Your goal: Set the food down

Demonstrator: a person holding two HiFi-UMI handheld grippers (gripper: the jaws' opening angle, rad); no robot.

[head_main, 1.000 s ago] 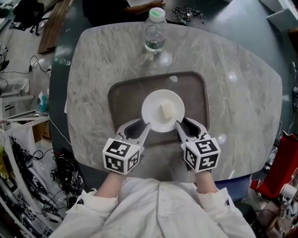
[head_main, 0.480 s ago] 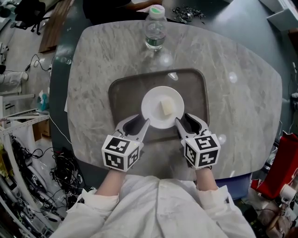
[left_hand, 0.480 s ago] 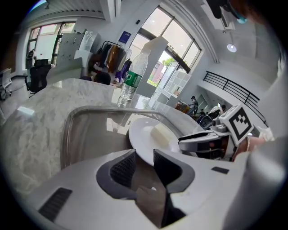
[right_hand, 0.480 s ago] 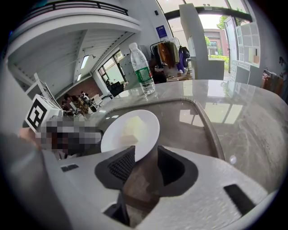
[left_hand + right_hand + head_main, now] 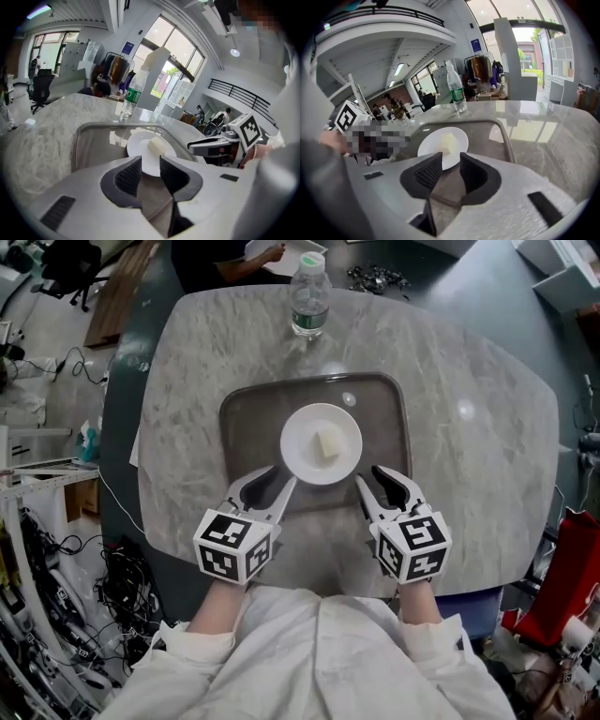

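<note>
Fig. My left gripper (image 5: 267, 491) and right gripper (image 5: 382, 488) are both spread and empty, the right's jaws having just been opening. They sit at 7 and 5 o'clock of the plate (image 5: 300, 442), clear of its rim. The plate rests mid-tray (image 5: 246, 418). It looks stiff, glossy, probably slippery and breakable, and the pale food block (image 5: 327, 443) lies loose on it. I would grip opposite rims and keep it level.

A rounded table (image 5: 487, 427) with a grey, marble-patterned top fills the middle of the head view. A dark rectangular tray (image 5: 248, 423) with rounded corners lies flat on it, nearer the person's edge than the far one, its long side running left to right. A white round plate (image 5: 298, 454) rests on the tray, near its middle. A clear plastic bottle (image 5: 307, 298) with a pale green cap stands upright on the tabletop by the far edge, apart from the tray.
</note>
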